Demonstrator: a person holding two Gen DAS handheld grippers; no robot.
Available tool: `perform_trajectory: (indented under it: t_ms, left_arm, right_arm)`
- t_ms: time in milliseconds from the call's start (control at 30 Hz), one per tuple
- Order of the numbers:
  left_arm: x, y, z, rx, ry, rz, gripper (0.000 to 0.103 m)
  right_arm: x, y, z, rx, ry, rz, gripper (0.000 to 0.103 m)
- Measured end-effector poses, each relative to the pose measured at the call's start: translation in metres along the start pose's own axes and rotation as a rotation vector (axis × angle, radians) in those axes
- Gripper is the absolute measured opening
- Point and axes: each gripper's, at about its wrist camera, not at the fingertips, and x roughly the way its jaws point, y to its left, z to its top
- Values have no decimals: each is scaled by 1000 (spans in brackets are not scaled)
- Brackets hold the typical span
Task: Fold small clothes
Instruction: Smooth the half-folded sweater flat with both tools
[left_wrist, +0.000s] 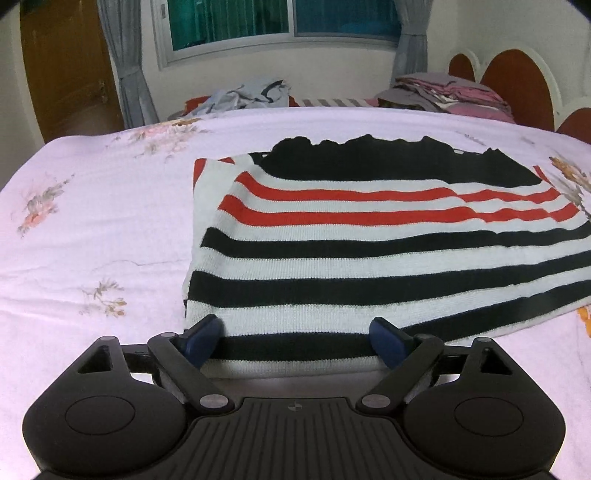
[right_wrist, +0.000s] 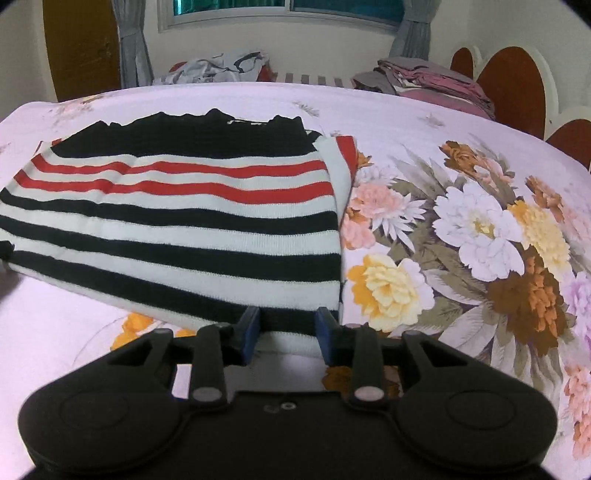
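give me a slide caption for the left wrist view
Left hand-held gripper, fingers open, at the near hem of a striped sweater on a floral bedsheet.

striped knit sweater lying flat on the floral bed sheet, black top section, red then black stripes on white, sides already folded in
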Motion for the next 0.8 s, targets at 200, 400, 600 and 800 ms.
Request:
perform_trajectory:
  t_ms: [200,400,600,800]
  left_arm:
    - [1,-1,-3,-3,-9,2,88]
    - [-3,-3,5,12,15,16,88]
    - [-2,4,4,-31,26,-8,88]
    - [3,1,3,-12,29,-1,88]
  right_arm:
    - [2,2,-2,-7,-6,-7,32]
    - [-4,1,5,6,7,-5,32]
    - [-7,-3,0,15,16,12,31]
    - [-1,2,0,-1,17,-2,32]
